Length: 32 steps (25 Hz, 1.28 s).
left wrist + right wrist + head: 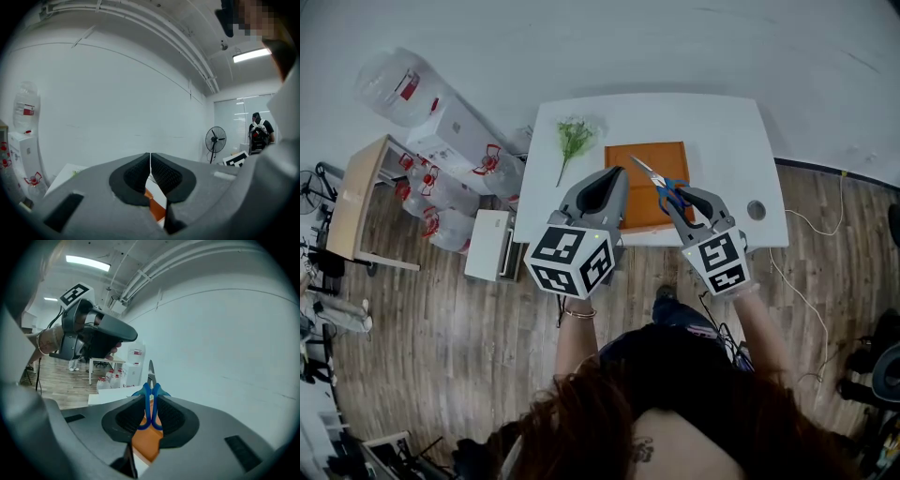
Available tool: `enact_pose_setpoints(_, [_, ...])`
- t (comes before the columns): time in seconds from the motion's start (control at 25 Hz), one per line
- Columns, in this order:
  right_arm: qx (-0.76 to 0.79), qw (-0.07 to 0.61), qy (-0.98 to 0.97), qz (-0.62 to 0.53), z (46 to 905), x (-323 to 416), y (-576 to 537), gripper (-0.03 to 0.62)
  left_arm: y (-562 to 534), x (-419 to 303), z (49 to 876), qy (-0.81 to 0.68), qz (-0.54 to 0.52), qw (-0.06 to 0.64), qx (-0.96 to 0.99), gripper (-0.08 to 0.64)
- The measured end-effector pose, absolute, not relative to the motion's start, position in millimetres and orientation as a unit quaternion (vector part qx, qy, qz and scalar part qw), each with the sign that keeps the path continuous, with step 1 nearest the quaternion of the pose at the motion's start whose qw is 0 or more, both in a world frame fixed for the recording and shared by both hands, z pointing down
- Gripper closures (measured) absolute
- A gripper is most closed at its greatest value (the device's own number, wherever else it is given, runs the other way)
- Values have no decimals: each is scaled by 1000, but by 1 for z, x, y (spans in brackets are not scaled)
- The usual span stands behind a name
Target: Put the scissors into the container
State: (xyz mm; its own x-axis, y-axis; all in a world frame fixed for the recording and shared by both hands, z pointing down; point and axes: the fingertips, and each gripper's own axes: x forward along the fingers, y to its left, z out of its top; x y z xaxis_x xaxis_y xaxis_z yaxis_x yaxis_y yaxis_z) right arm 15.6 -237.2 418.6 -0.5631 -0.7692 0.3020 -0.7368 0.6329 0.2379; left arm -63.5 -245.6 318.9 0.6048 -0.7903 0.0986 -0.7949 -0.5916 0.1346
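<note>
While the right gripper grasps the scissors over the orange container, the left gripper has its fingers clenched.

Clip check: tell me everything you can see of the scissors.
The scissors have blue plastic-looking handle loops and silvery metal blades, closed to one point. The right gripper is clamped on the loops, one jaw on each side. They are held over the orange container, with the blades pointing away from the person.

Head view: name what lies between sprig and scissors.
In the head view, bare white table, then the orange container's left edge, lies between the sprig and the scissors held by the right gripper.
</note>
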Motion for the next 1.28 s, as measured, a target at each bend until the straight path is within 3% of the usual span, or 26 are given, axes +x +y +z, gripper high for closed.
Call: enact_pose_setpoints(1.28, [252,390,-878,-114,556,6,-292,511,-306,-58,339,-477,35,102,872,538])
